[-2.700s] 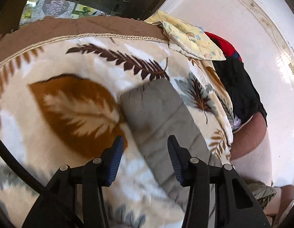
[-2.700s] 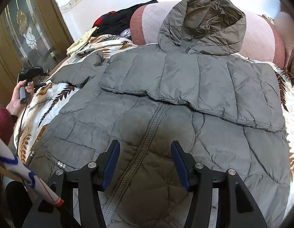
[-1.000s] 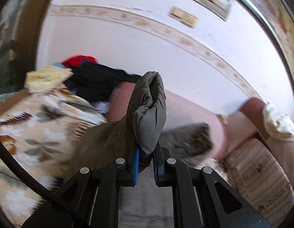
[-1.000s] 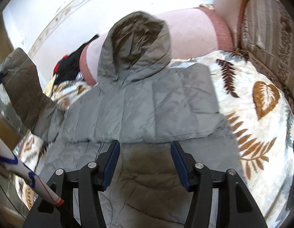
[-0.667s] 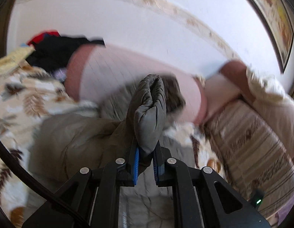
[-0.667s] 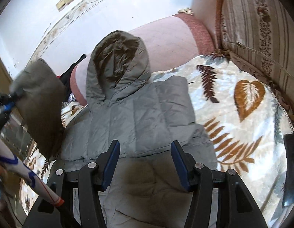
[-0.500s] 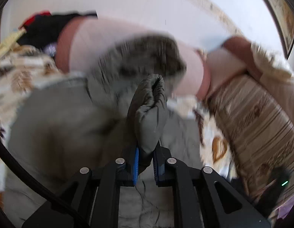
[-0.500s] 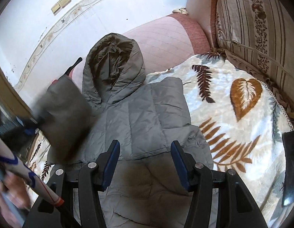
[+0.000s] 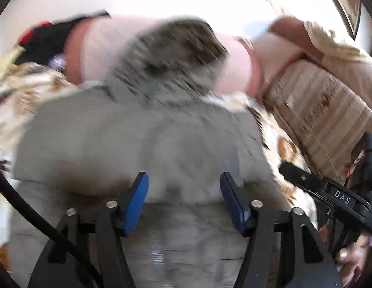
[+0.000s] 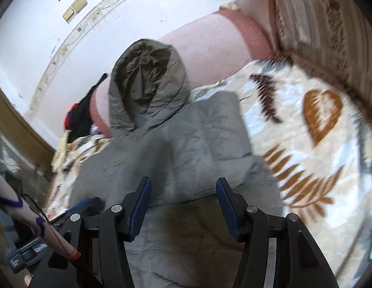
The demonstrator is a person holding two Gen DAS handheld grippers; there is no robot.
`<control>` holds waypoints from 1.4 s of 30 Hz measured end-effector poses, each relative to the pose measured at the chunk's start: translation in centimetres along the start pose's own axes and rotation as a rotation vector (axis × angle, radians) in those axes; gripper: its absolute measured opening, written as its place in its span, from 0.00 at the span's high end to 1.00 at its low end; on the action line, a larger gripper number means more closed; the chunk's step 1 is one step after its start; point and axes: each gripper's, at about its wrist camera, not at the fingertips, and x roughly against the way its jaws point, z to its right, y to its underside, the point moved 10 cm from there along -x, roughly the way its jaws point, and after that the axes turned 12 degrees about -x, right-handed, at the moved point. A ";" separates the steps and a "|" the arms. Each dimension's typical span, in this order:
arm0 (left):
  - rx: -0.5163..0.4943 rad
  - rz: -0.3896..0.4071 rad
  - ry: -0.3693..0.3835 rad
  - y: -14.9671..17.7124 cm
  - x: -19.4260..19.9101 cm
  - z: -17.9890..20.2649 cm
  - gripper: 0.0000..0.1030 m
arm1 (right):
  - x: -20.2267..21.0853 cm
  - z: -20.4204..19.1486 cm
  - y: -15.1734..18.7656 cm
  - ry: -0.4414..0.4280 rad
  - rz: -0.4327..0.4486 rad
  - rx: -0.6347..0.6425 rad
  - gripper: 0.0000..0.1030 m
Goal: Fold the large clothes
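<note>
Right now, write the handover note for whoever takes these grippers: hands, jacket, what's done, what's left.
Left gripper: jaws opening, nothing pinched between them, over the middle of the jacket.
Right gripper: open, empty, over the jacket's lower front.
Jacket: grey, padded, flat on the leaf-print blanket; hood up against the pink bolster.
Done: both sleeves look folded across the chest.
Left: probably fold the hood down and the body in half, then tidy. The left view is blurred, so check how the sleeve lies first.
</note>
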 end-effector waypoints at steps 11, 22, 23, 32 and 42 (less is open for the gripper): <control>0.345 0.077 -0.304 2.5 2.5 -20.3 0.32 | -6.5 0.0 2.4 -0.052 -0.150 -0.114 0.40; 0.247 -0.034 -0.312 3.9 -1.7 -18.7 0.32 | -7.1 -1.1 2.3 -0.037 -0.080 -0.096 0.79; 0.193 -0.061 -0.345 4.1 -2.3 -18.2 0.32 | -6.5 -1.0 1.6 -0.004 -0.037 -0.071 0.80; 0.104 -0.099 -0.422 5.0 -3.1 -16.9 0.30 | -6.8 1.2 0.6 0.252 0.020 0.099 0.69; -0.072 0.002 -0.369 3.1 -3.7 -11.4 0.30 | -5.1 -3.0 -0.2 0.216 0.184 0.254 0.57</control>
